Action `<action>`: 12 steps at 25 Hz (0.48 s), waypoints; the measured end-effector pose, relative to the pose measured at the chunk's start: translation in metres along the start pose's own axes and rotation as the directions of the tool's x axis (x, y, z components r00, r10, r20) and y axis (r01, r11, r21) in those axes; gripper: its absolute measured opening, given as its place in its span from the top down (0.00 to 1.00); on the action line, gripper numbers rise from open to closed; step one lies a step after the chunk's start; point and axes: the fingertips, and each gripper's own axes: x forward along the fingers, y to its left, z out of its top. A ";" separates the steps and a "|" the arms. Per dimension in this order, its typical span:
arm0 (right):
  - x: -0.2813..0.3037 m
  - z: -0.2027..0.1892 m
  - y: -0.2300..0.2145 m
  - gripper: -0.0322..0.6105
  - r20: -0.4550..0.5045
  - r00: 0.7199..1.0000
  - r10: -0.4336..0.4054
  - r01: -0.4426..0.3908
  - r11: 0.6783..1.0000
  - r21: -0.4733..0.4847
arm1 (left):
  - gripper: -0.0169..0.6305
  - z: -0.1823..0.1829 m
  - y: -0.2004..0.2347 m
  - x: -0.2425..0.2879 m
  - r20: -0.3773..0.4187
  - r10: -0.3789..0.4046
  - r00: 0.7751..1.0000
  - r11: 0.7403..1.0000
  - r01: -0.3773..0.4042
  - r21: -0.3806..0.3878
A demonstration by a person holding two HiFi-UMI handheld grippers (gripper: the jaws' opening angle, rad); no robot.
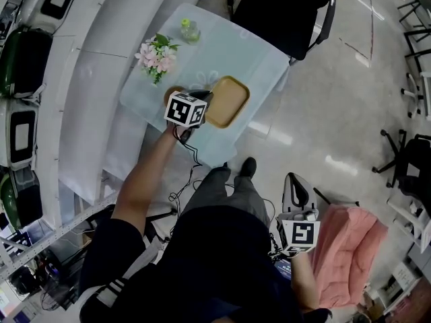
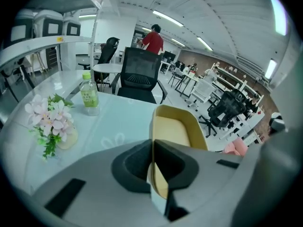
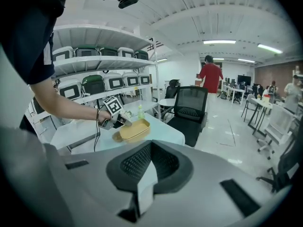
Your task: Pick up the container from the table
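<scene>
As the left claw [image 2: 152,169] clamps its rim — the container [image 2: 173,126] juts ahead.

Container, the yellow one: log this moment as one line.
left gripper: shut on container rim | container: yellow, empty, over table | right gripper: shut, empty, away from table

Bright ceiling strip lights [image 3: 220,42]; floor [image 1: 276,136] glare; fisheye edges dark, warped

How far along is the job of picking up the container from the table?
Done: the left gripper is shut on the rim of the container. In hand: the container looks tilted and just clear of the table. Left: probably only lifting it fully away. The right gripper hangs aside, shut and empty.
</scene>
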 end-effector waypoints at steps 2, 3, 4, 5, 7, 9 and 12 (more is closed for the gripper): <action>-0.003 0.001 0.001 0.95 0.012 1.000 0.001 0.000 1.000 -0.001 | 0.95 0.000 -0.005 -0.008 0.005 -0.001 1.000 1.000 0.001 0.001; -0.005 0.002 0.002 0.95 0.015 1.000 0.000 0.000 1.000 -0.003 | 0.95 0.000 -0.008 -0.012 0.008 -0.002 1.000 1.000 0.002 0.002; -0.007 0.001 0.002 0.95 0.015 1.000 0.000 0.000 1.000 -0.005 | 0.95 0.001 -0.010 -0.017 0.012 -0.002 1.000 1.000 0.002 0.003; -0.009 0.001 0.002 0.95 0.016 1.000 0.000 0.000 1.000 -0.006 | 0.95 0.002 -0.012 -0.021 0.016 -0.002 1.000 1.000 0.002 0.005; -0.012 0.000 0.003 0.95 0.018 1.000 -0.001 0.001 1.000 -0.007 | 0.95 0.005 -0.017 -0.030 0.022 -0.002 1.000 1.000 0.002 0.009; -0.015 0.000 0.003 0.95 0.023 1.000 0.000 0.000 1.000 -0.009 | 0.95 0.007 -0.022 -0.038 0.024 -0.002 1.000 1.000 0.001 0.019; -0.019 -0.002 0.004 0.95 0.022 1.000 0.003 -0.002 1.000 -0.021 | 0.95 0.010 -0.030 -0.053 0.029 -0.005 1.000 0.999 0.004 0.032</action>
